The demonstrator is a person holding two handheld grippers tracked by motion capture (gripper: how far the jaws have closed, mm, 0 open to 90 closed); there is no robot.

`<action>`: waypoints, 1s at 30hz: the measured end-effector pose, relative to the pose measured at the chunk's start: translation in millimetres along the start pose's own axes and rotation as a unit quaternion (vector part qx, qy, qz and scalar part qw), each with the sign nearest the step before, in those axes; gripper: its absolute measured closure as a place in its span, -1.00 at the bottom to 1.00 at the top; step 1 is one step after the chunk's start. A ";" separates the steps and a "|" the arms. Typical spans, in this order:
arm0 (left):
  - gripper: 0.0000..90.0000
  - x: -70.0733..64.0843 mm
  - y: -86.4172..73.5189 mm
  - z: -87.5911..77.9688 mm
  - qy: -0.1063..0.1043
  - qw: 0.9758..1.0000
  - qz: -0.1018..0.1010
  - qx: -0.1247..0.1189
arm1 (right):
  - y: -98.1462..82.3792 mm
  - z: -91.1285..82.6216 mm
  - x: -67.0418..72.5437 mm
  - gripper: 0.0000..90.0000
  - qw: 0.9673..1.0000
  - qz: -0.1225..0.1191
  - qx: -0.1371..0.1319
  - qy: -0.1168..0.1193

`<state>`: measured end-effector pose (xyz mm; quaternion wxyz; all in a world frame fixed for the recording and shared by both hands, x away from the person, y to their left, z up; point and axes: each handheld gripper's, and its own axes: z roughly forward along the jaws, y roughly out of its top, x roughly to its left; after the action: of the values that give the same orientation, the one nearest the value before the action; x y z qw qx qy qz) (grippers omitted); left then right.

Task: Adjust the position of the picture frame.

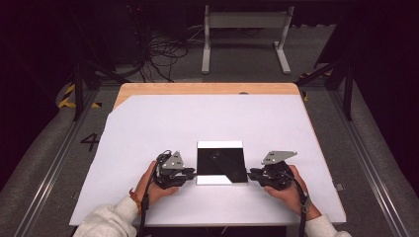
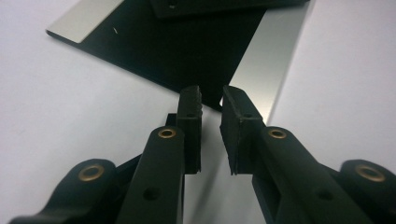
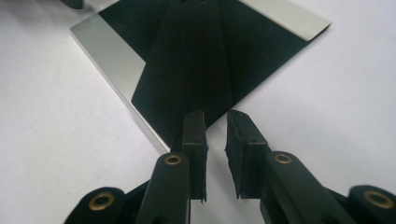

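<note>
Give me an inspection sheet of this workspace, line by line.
Surface: white sheet covering a wooden table; the wood shows along the far edge.
Job's things: flat square black-and-silver panel lying near the front edge.
Clutter: nothing seen.
Grippers: left gripper at the panel's left side, right gripper at its right; jaws of both narrowly apart, gripping nothing.
Cables: one trails from each gripper; tangled black cables on the floor beyond.
Surroundings: dark room, grey floor, white metal frame behind.
</note>
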<state>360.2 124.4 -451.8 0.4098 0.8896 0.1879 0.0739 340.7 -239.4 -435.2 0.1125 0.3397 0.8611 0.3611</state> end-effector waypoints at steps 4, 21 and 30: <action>0.50 -1.9 -8.2 -18.9 0.006 1.000 0.003 -0.015 | -5.2 -5.2 12.5 0.73 1.000 -0.023 0.020 0.001; -0.10 -19.4 -40.7 -59.9 0.076 0.997 -0.005 -0.032 | -8.6 0.5 21.7 0.69 0.997 -0.030 0.060 0.025; -0.39 -17.5 -52.9 -62.8 0.087 0.996 -0.037 0.001 | -9.5 5.0 17.5 0.66 0.998 -0.020 0.042 0.029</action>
<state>311.7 192.9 -450.4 0.3936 0.8726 0.2555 0.1360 325.1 -229.8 -444.5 0.0804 0.3158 0.8852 0.3320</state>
